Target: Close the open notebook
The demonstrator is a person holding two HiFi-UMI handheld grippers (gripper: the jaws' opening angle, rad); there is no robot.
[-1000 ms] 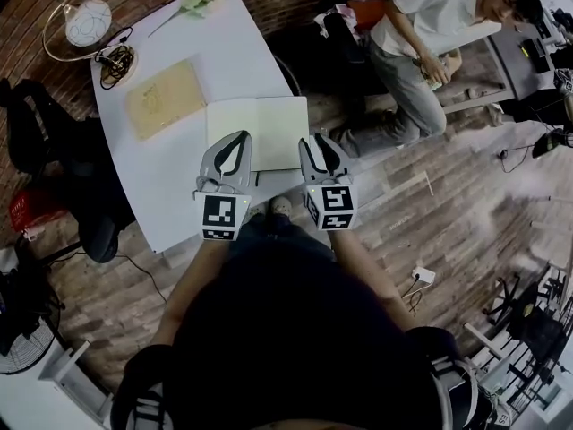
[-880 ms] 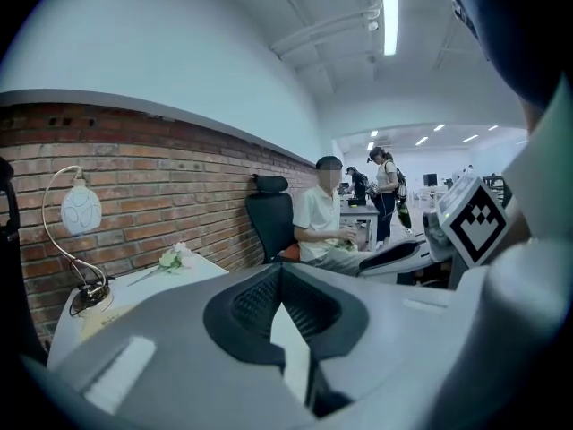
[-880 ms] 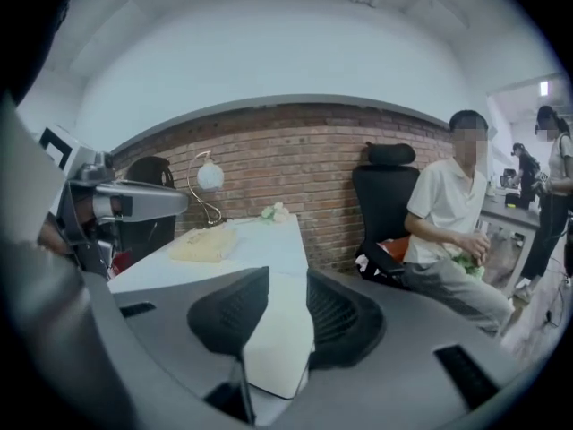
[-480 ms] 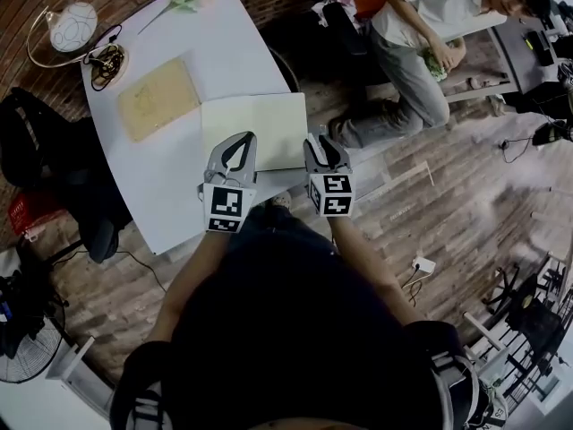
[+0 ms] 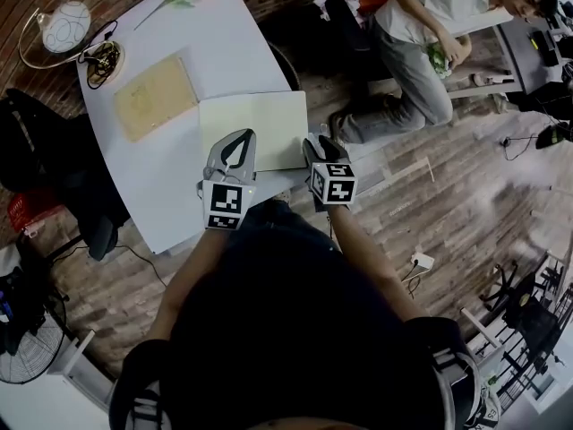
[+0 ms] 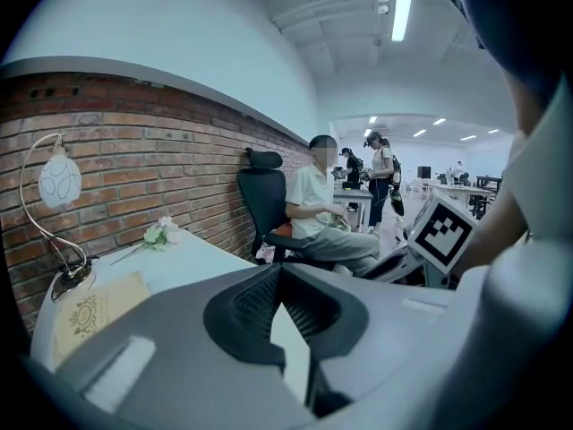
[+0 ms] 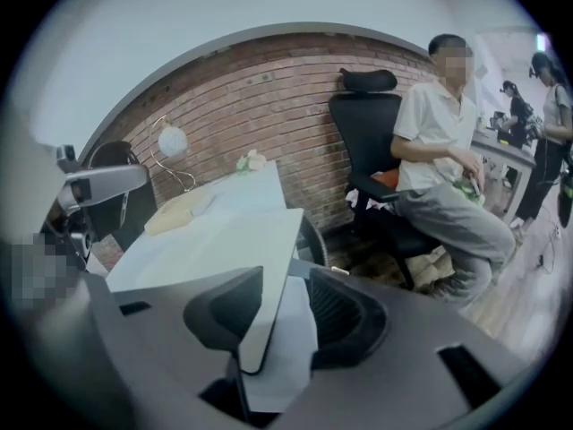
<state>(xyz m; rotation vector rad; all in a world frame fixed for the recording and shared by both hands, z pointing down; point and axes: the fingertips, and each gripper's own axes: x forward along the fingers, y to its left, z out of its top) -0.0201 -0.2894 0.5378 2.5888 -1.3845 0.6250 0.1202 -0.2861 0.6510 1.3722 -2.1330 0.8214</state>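
At the near edge of the white table (image 5: 170, 186), the 2 grippers sit lower and closer to the tabletop than 1 second ago. The open notebook (image 5: 255, 128) has kept its place. It lies flat, blank pages up, on the table's near right part, with its right edge at the table's right rim. Its long axis runs side to side across the person's front. The right gripper (image 5: 319, 146) now tips more steeply down at the table's near right rim. Its jaws have just been opening and stand wide, the notebook's near right corner between them, the pads not pressing it. The left gripper (image 5: 238, 138) hovers above the table's near middle, jaw tips together on nothing.
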